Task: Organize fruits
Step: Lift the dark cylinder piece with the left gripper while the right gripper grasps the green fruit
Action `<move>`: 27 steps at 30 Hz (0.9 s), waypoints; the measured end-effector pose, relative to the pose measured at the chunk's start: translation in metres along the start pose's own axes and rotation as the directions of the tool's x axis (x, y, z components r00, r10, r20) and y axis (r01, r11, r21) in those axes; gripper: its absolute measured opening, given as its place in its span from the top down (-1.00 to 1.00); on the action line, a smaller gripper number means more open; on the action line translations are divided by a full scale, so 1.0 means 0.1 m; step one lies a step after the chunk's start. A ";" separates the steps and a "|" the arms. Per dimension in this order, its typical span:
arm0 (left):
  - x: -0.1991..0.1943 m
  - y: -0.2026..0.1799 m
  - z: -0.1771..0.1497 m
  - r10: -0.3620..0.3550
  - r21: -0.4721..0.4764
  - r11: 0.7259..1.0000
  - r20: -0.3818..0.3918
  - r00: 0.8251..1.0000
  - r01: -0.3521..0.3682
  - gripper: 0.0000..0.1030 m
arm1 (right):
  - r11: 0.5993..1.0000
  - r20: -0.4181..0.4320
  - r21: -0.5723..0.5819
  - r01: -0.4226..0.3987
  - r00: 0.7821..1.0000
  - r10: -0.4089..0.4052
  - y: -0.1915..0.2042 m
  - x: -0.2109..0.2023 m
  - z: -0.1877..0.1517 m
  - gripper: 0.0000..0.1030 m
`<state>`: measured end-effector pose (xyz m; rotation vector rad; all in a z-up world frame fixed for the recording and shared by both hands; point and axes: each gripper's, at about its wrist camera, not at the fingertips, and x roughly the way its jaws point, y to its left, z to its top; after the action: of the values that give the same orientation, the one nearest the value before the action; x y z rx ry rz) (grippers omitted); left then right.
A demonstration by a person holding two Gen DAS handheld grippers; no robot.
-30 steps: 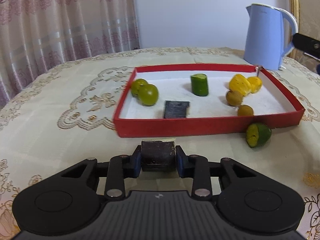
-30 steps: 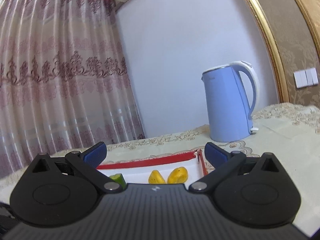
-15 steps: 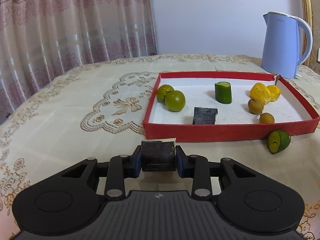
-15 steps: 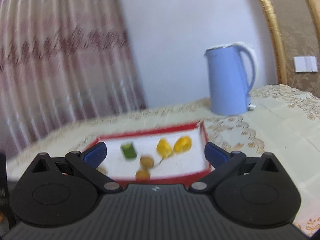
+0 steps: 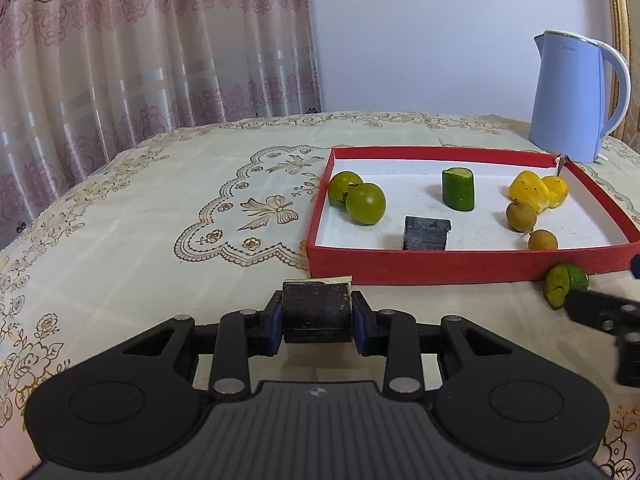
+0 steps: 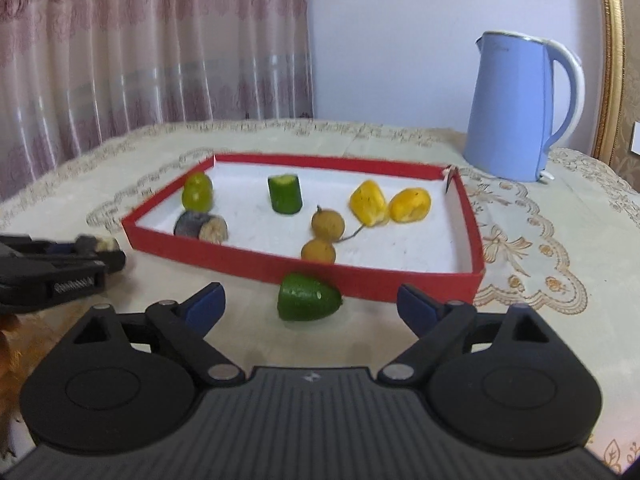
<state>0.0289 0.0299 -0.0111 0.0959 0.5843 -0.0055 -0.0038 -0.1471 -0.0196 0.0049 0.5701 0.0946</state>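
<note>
Since a second ago the right gripper (image 6: 311, 306) has swung down from the wall toward the green fruit wedge (image 6: 309, 297), which lies on the bench against the red tray (image 6: 256, 266)'s near wall, long axis crosswise. Its jaws have just been narrowing, with the wedge ahead of them, untouched. The left gripper (image 5: 317, 322), beside the tray's near left corner, pinches a dark block (image 5: 316, 312).
</note>
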 end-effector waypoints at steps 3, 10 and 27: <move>0.00 0.00 -0.01 -0.003 0.004 1.000 0.000 1.000 0.003 0.36 | 1.000 -0.024 -0.003 0.010 1.000 -0.010 0.00 0.09 0.00 -0.54; 0.01 0.03 -0.01 -0.011 -0.001 1.000 0.001 1.000 0.011 0.36 | 1.000 -0.068 -0.008 0.019 0.998 -0.019 0.02 0.24 0.03 -0.15; 0.05 0.03 -0.03 -0.019 0.002 1.000 -0.014 1.000 0.019 0.36 | 1.000 -0.094 -0.012 0.008 0.996 -0.009 0.04 0.36 0.07 -0.04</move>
<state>0.0317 0.0337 -0.0163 0.0923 0.5993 -0.0234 0.0294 -0.1398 -0.0330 -0.0136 0.6638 0.0900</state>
